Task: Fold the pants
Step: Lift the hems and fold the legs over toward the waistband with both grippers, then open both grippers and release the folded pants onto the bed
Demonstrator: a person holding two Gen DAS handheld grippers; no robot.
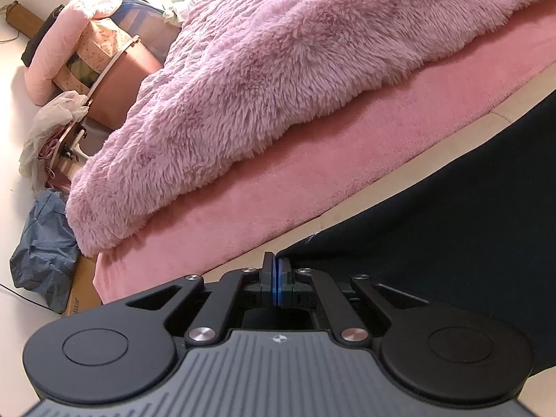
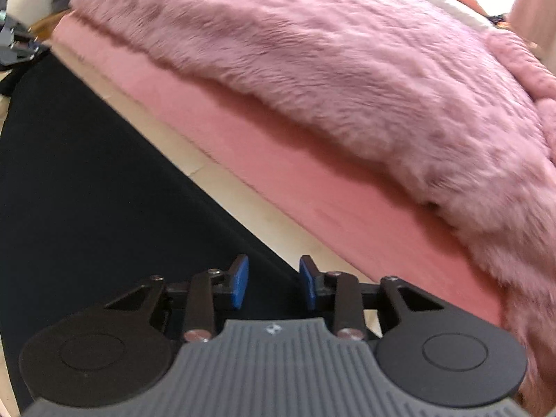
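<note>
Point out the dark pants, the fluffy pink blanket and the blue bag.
dark pants [image 2: 87,173], right wrist view, flat middle of the fabric.
fluffy pink blanket [image 1: 278,69], left wrist view, top of the pile.
blue bag [image 1: 41,253], left wrist view, crumpled side.

Partial lettering "lstar" on side of cardboard box [image 1: 80,290], rest cut off

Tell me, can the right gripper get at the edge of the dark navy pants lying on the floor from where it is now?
Probably yes. The right gripper has a gap between its blue pads, and the edge of the dark navy pants runs right between them with nothing in the way. Whether it is low enough to pinch the cloth is unclear.
</note>
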